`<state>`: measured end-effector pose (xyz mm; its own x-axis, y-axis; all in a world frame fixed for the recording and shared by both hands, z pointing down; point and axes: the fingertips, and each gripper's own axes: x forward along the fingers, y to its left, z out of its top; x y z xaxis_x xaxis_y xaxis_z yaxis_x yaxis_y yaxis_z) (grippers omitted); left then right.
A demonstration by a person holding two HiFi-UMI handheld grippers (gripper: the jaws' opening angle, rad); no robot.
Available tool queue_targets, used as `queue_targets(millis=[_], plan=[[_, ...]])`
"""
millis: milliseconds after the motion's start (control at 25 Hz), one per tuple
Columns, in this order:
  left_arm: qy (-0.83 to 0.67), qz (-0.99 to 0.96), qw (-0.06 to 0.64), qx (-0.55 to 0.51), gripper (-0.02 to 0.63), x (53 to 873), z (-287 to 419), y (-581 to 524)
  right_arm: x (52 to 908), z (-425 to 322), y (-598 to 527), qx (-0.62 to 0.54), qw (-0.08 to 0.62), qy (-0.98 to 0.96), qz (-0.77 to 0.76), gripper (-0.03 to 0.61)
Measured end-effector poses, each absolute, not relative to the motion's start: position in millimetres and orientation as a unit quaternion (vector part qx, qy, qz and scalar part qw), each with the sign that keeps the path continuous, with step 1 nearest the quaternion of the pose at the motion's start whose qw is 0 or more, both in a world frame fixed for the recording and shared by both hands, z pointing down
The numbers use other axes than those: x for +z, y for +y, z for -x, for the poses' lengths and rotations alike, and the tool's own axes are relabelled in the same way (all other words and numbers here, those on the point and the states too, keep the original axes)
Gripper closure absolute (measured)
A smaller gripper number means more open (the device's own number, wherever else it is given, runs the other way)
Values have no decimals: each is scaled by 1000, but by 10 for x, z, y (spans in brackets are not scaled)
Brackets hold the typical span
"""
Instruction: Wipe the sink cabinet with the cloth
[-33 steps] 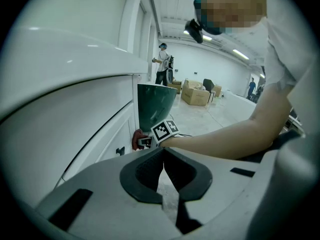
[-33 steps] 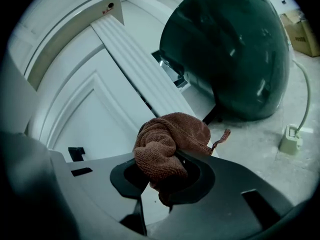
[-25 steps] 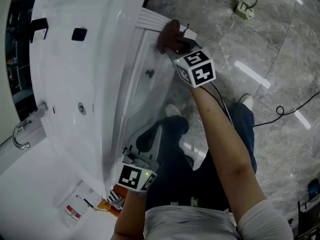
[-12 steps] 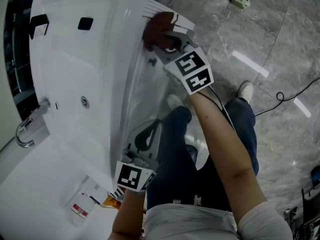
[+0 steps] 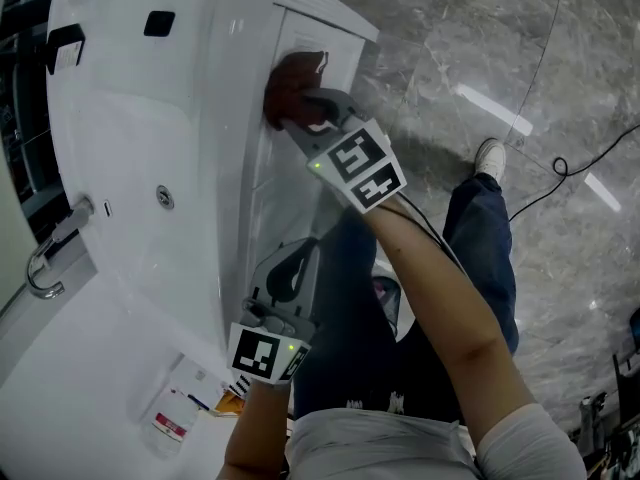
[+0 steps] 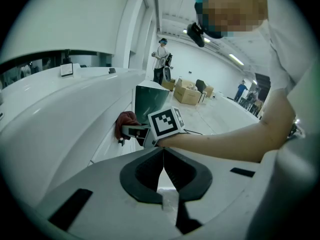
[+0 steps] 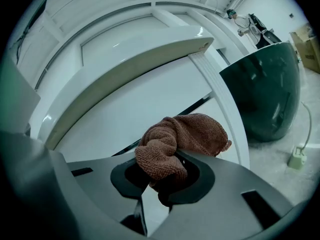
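White sink cabinet [image 5: 320, 48]; right gripper [image 7: 162, 178] grasps cloth [image 7: 182, 136], gripped end hidden; left gripper [image 6: 163, 156] clenched, empty.

The cloth [image 7: 180, 139] is brown and fuzzy. The cabinet [image 5: 315, 48] is shiny white. The floor [image 5: 470, 48] is grey with pale, cloudy streaks. The right gripper [image 7: 159, 181] is grey with black inside, and its cube [image 5: 355, 168] has black-and-white squares. The basin [image 7: 265, 84] is dark green. The trousers [image 5: 480, 258] are dark blue.
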<state>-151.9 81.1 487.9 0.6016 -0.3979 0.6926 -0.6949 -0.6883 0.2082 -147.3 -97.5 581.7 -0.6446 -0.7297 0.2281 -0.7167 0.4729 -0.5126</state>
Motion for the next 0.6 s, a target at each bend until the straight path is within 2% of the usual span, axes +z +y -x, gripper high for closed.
queue_targets(millis=[600], plan=[[-290,-869,235,325,601,4938,1716,1141,5936,2166,-295,-324,23,869,374,489]])
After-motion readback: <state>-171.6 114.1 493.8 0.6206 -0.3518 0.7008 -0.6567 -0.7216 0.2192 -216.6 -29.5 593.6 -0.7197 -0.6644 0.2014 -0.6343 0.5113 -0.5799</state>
